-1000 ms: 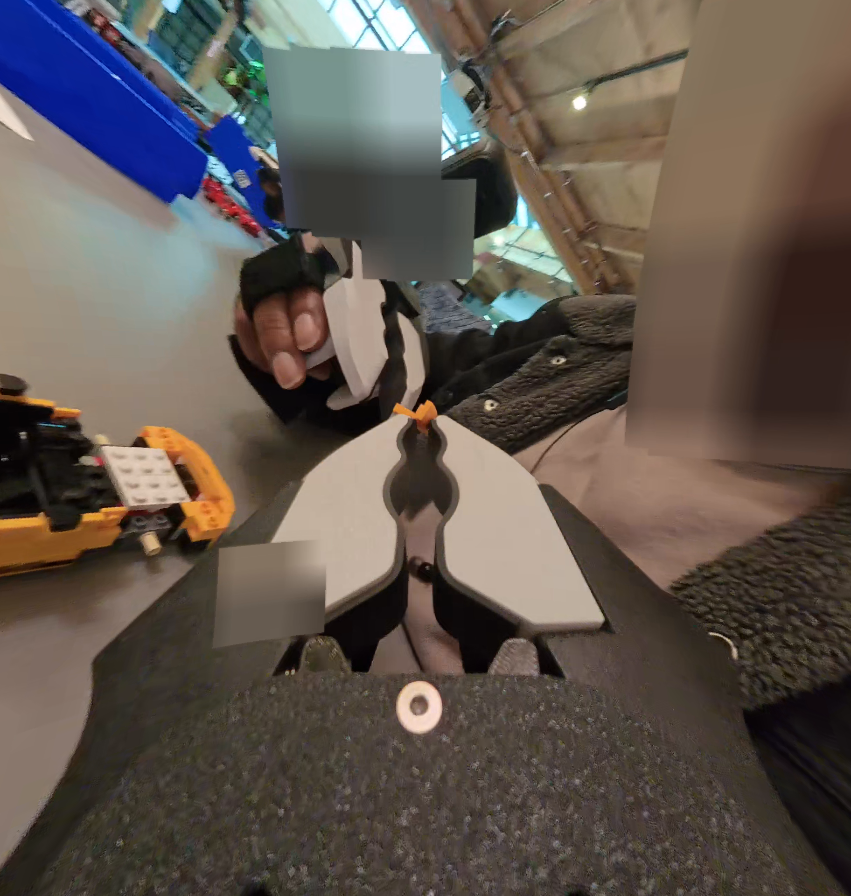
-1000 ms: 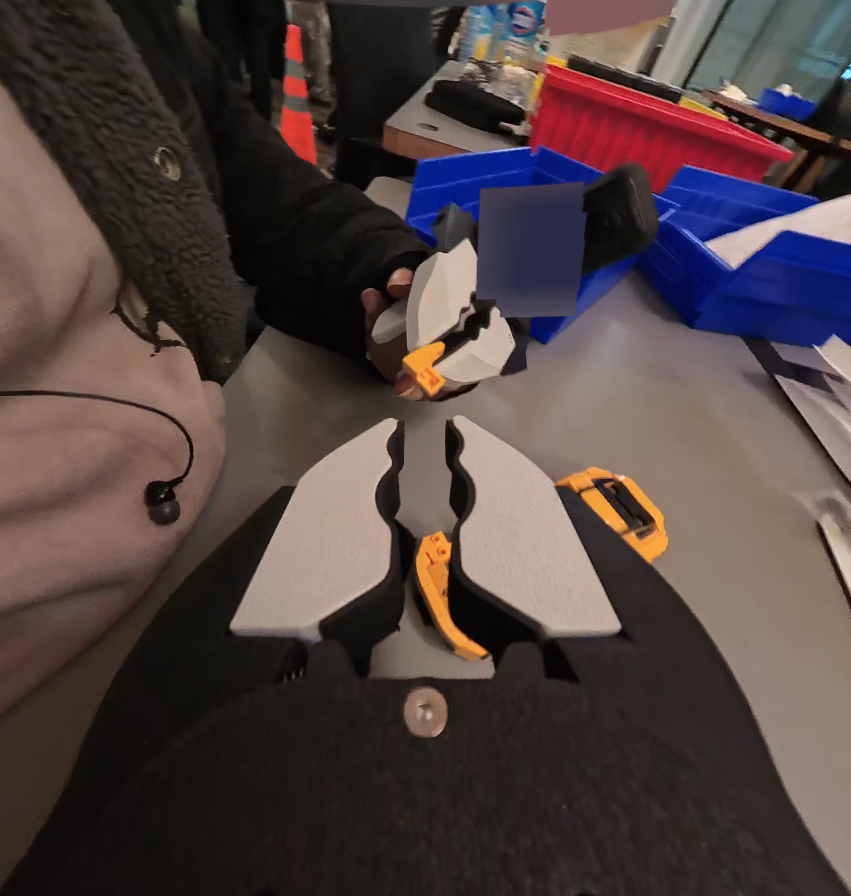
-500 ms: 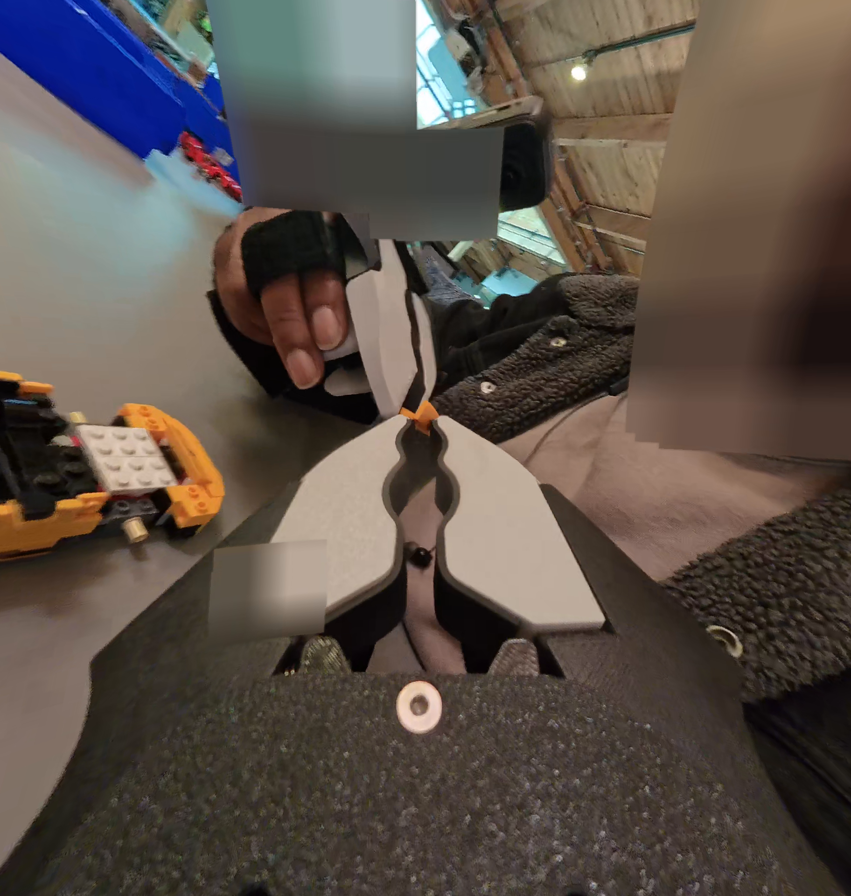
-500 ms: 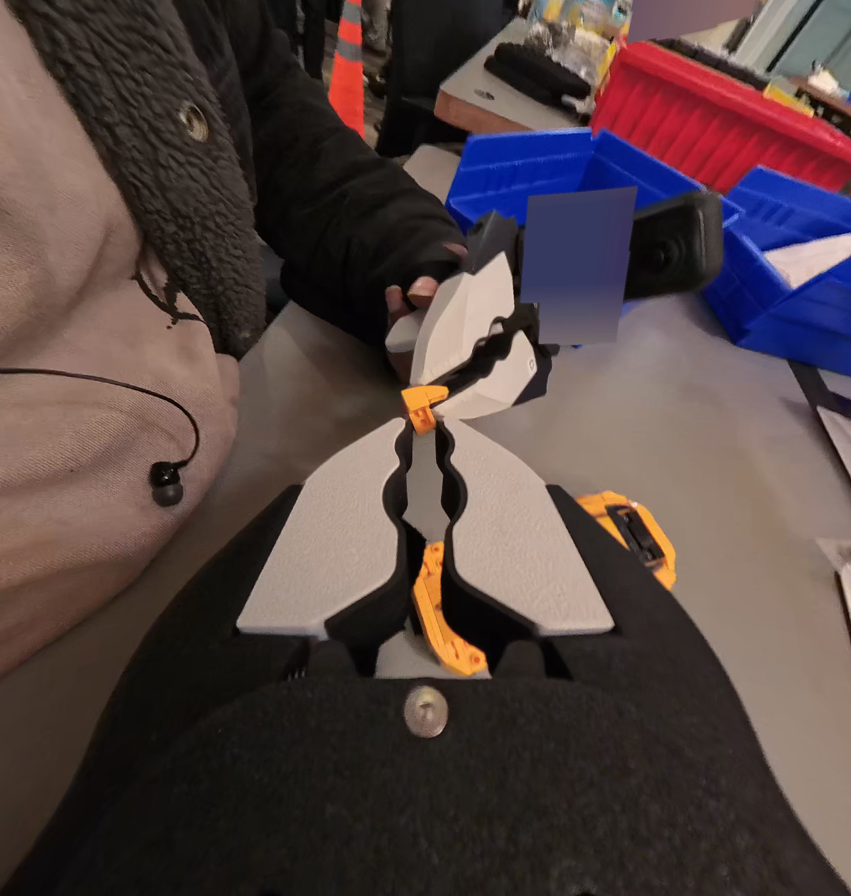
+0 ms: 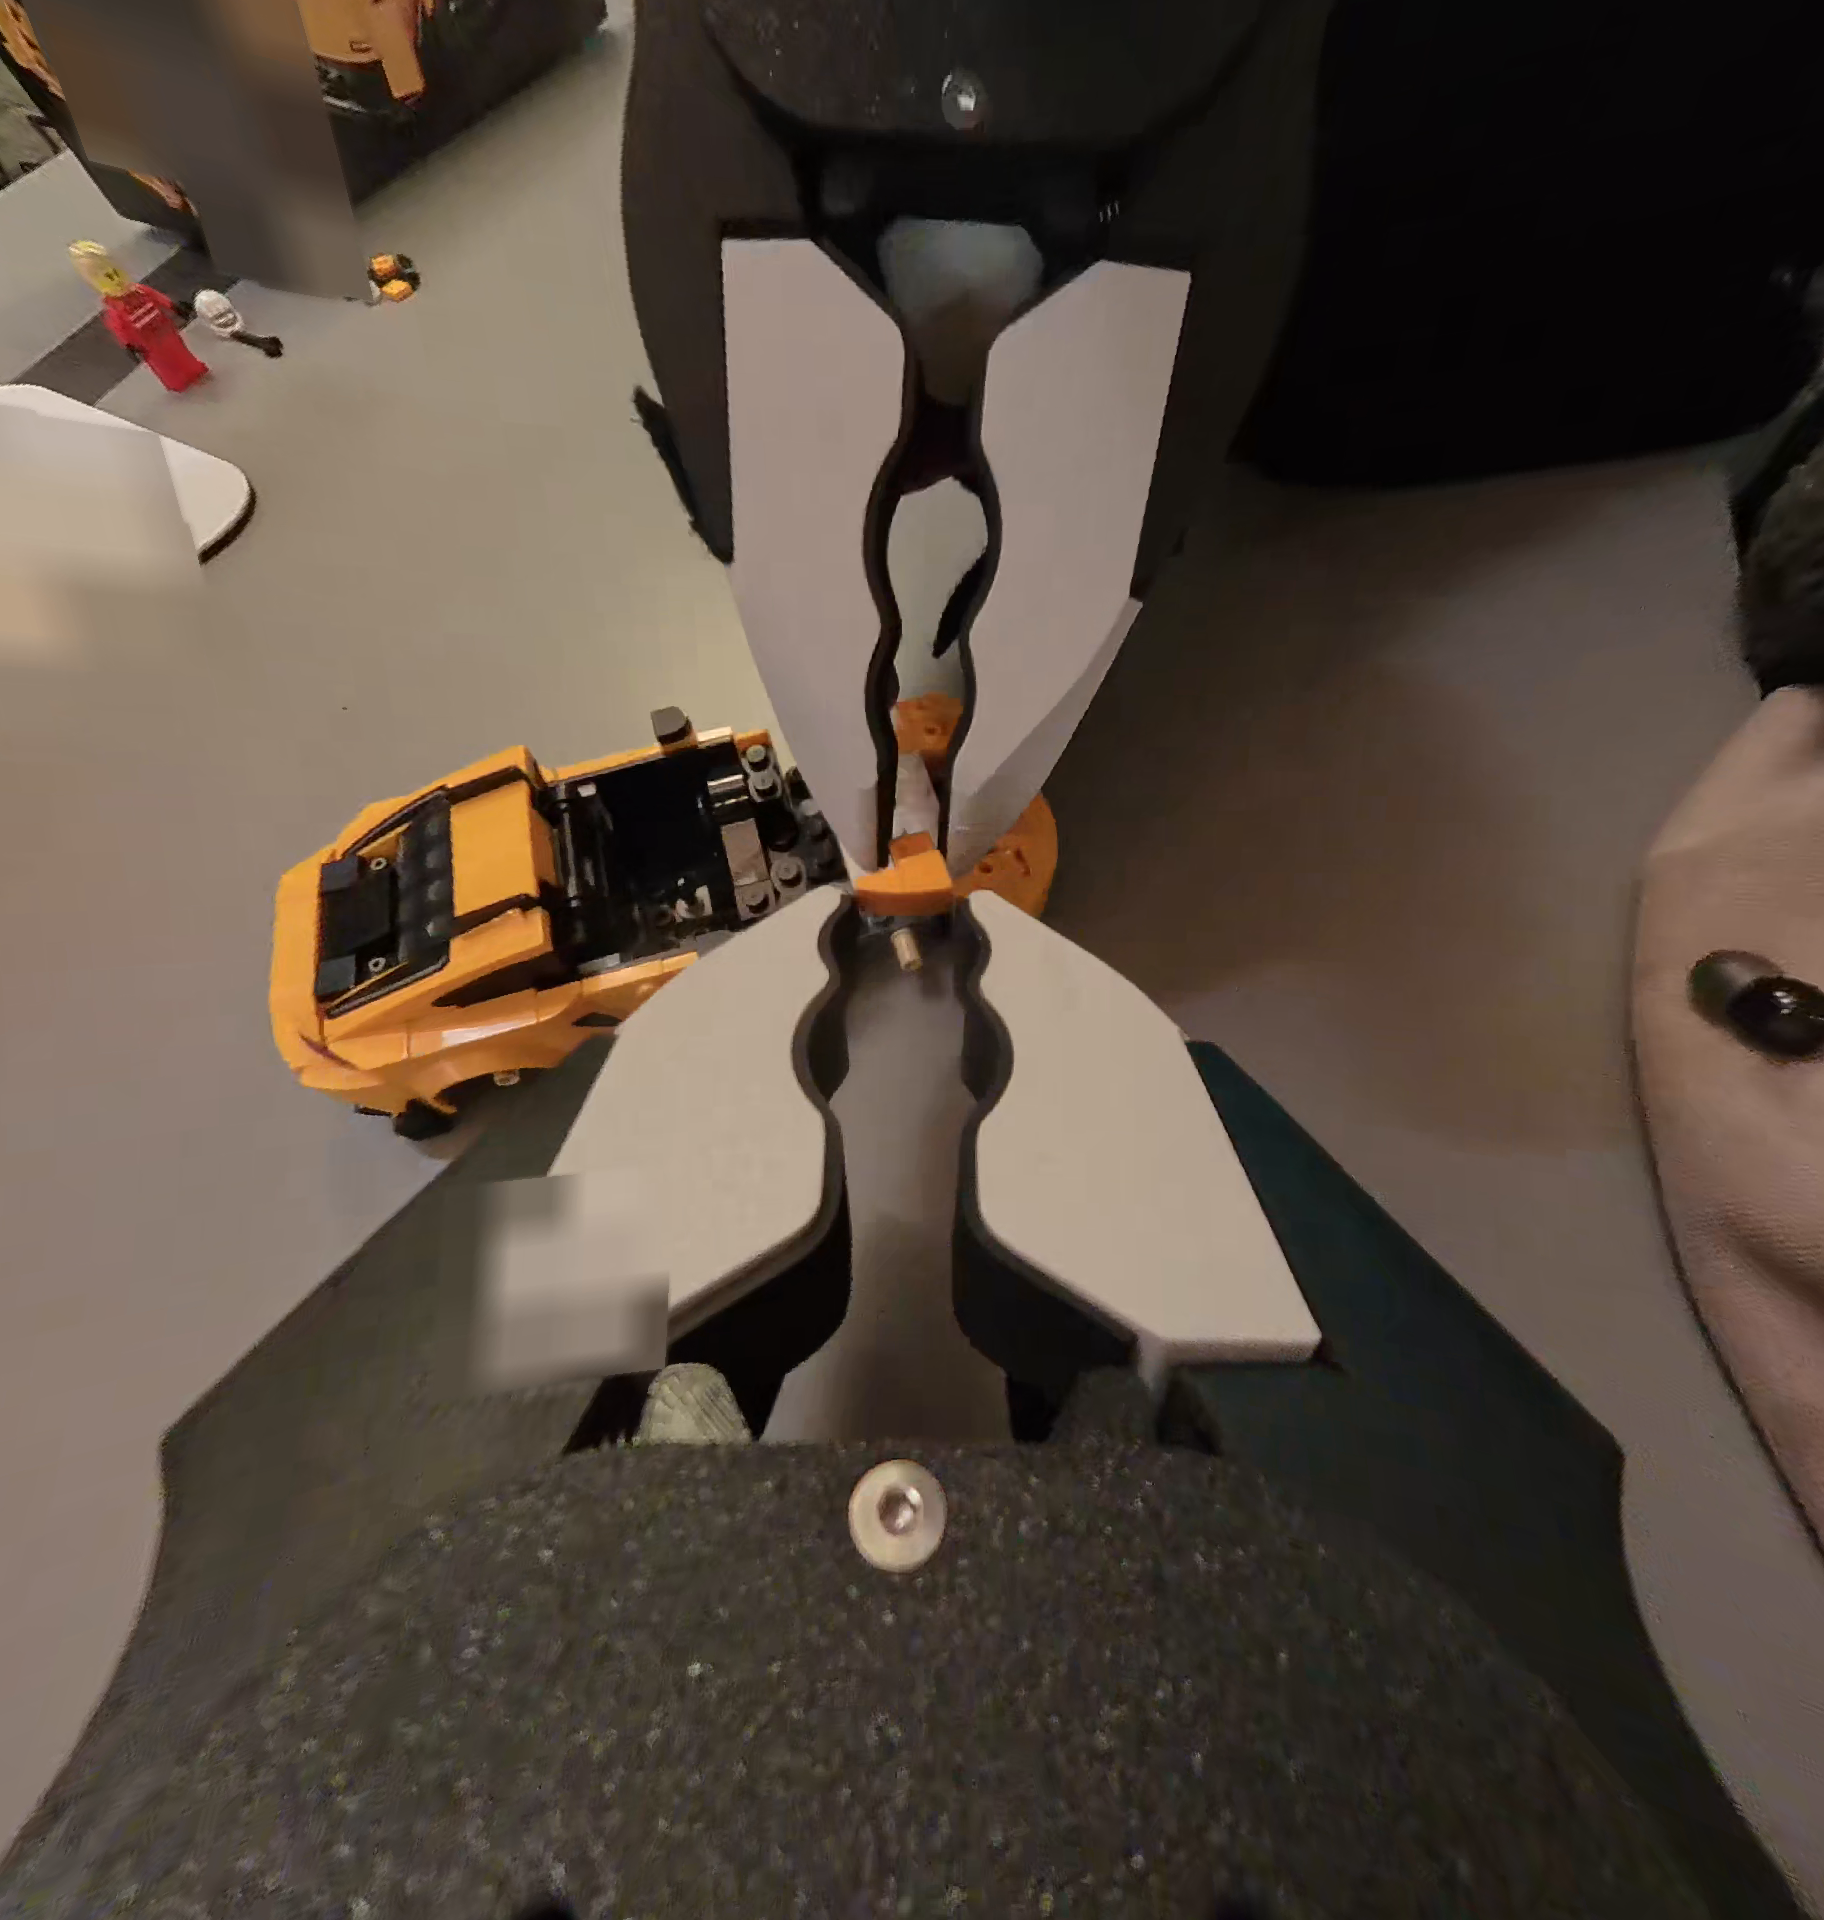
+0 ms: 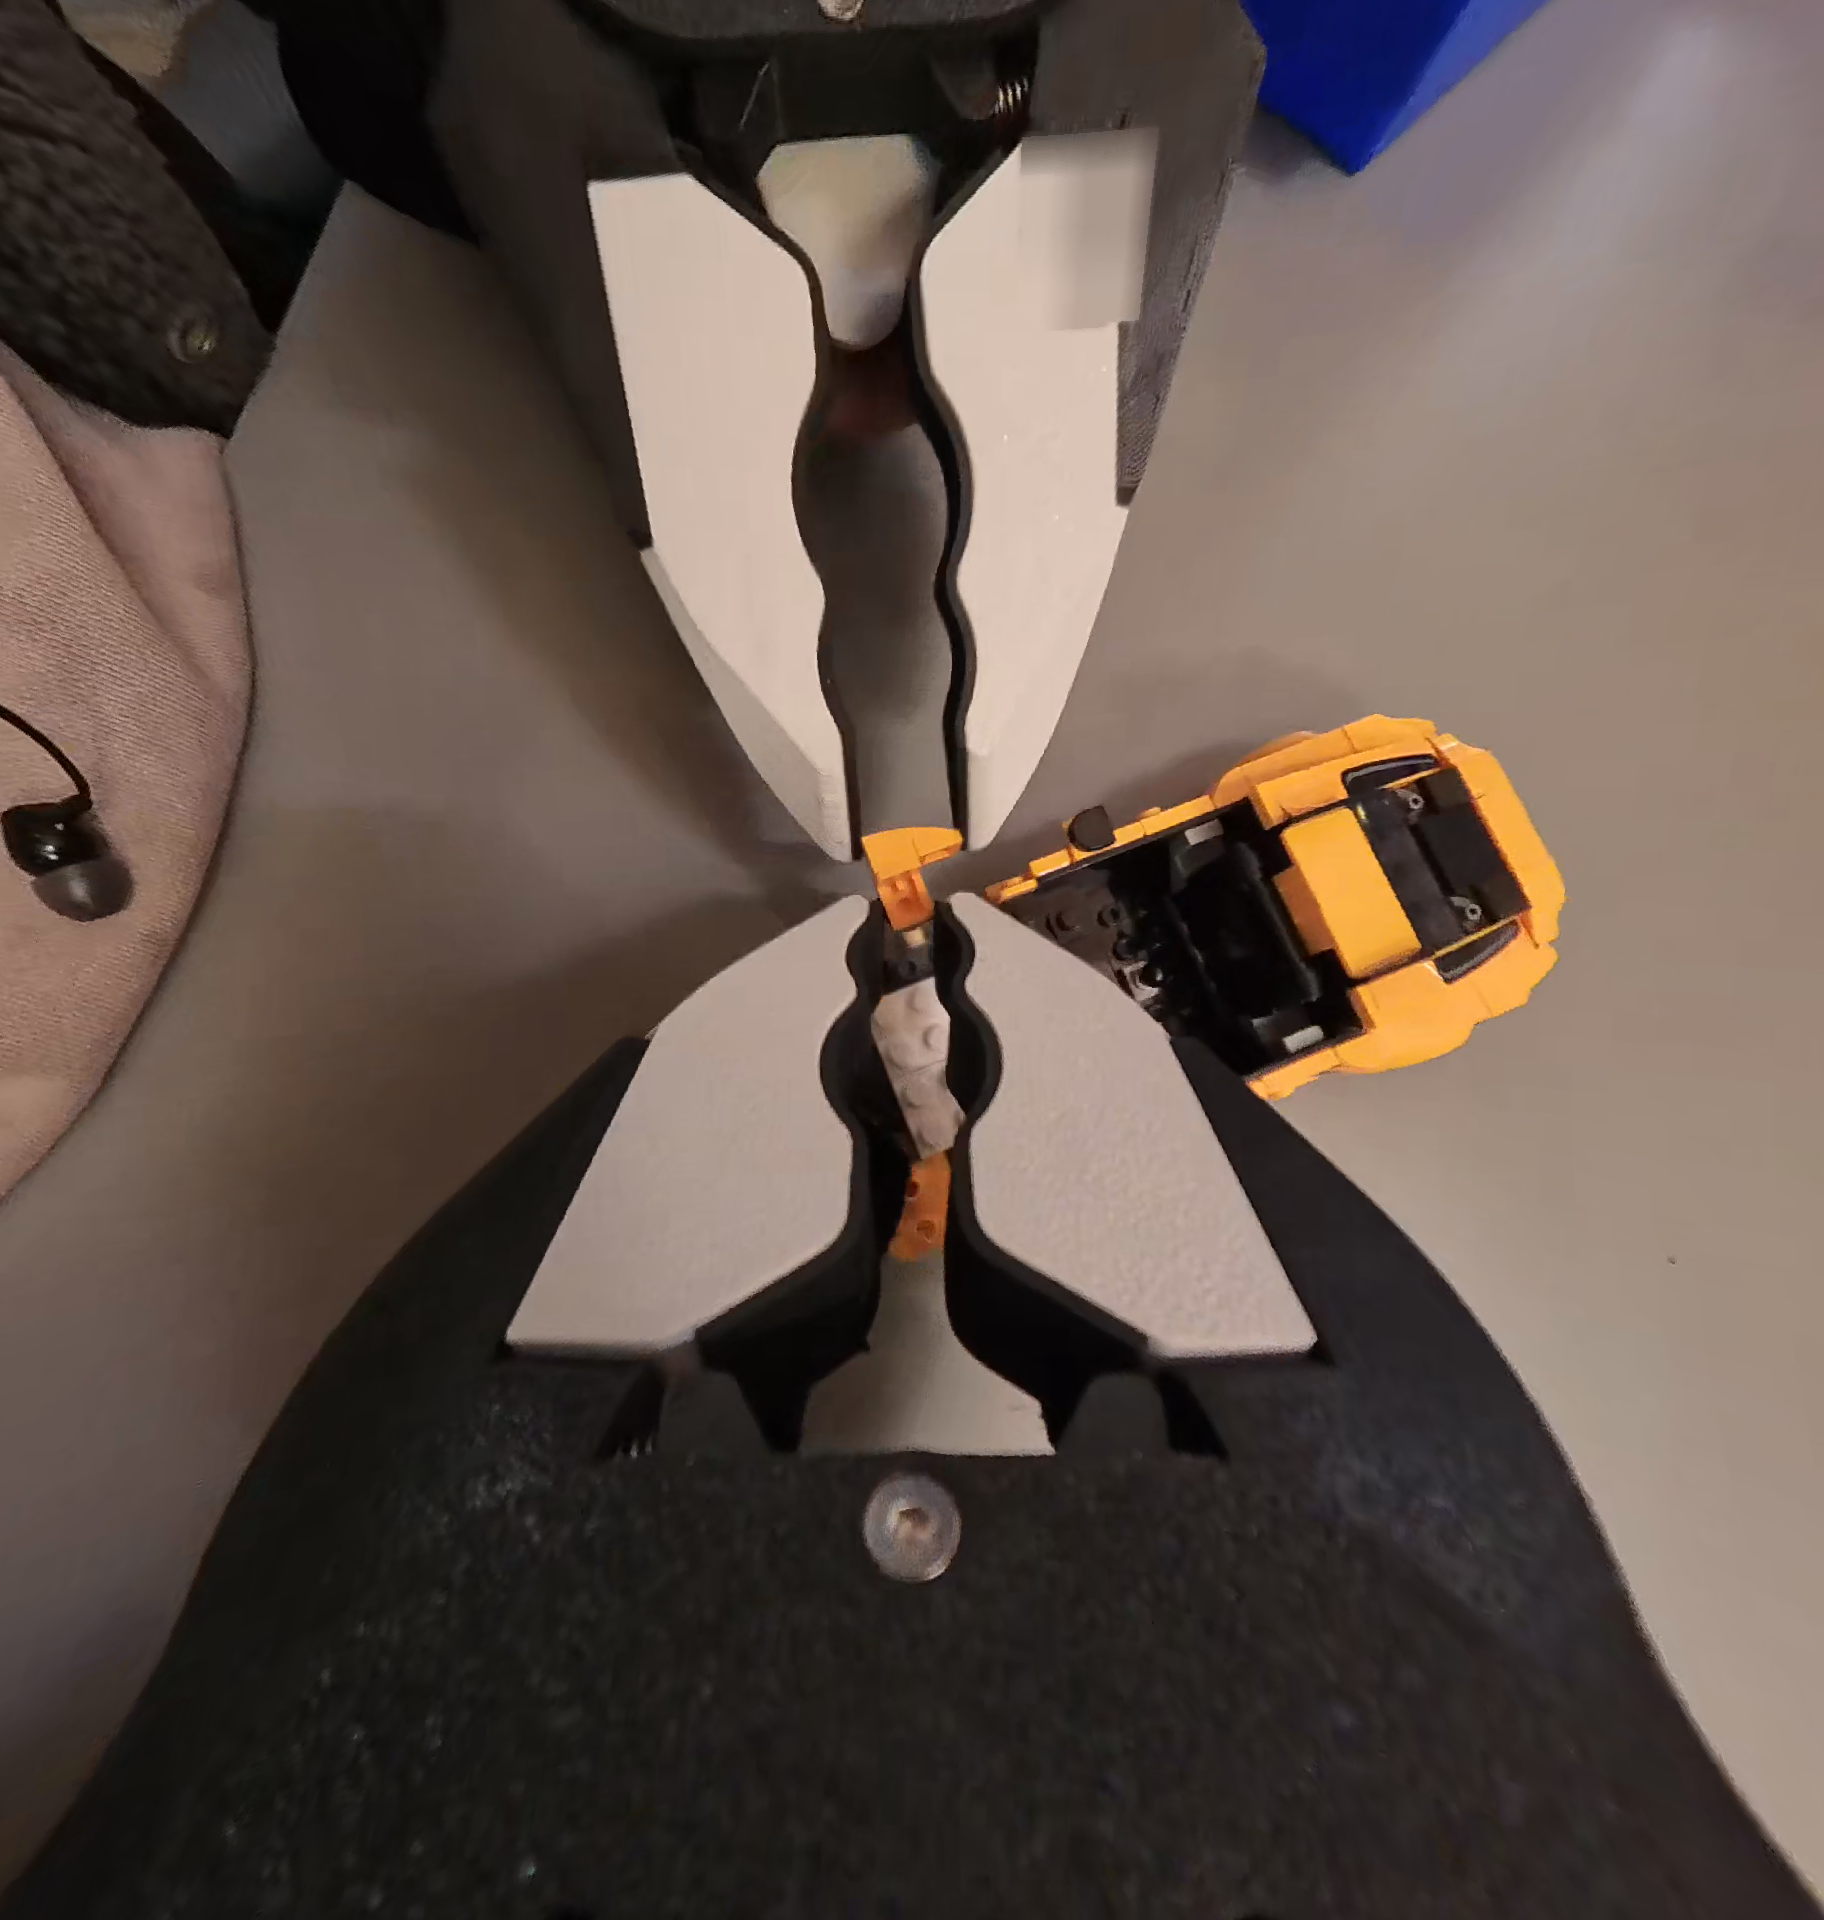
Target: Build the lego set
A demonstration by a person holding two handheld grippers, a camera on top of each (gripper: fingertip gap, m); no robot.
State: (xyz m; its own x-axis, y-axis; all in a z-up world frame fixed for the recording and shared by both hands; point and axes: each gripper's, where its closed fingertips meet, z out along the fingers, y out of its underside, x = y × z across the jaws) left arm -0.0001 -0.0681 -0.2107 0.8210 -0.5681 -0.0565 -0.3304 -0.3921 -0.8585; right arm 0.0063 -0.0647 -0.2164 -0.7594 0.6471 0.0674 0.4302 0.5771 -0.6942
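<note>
A small orange Lego piece (image 5: pixel 903 883) is pinched between both grippers, which meet tip to tip above the table. My left gripper (image 5: pixel 903 906) is shut on its near end. My right gripper (image 6: pixel 905 906) is shut on the other end of the same piece (image 6: pixel 906 868). The right gripper comes in from the top of the left wrist view (image 5: pixel 908 844), and the left gripper from the top of the right wrist view (image 6: pixel 908 831). The orange and black Lego car (image 5: pixel 440 914) stands on the table just left of the tips. Its open rear end lies under the right gripper (image 6: pixel 1334 914).
A red minifigure (image 5: pixel 144 322), small loose parts (image 5: pixel 394 278), a dark box (image 5: pixel 212 135) and white paper (image 5: pixel 87 478) lie at the far left. A blue bin (image 6: pixel 1386 73) stands beyond. The person's coat and an earbud (image 5: pixel 1760 1008) are close on the right. Left tips and right tips are each some 15 cm from the earbud (image 5: pixel 1760 1008).
Both grippers have tipped down over the table and the car. The right gripper, open a second ago, closed onto the orange piece that the left one holds.
</note>
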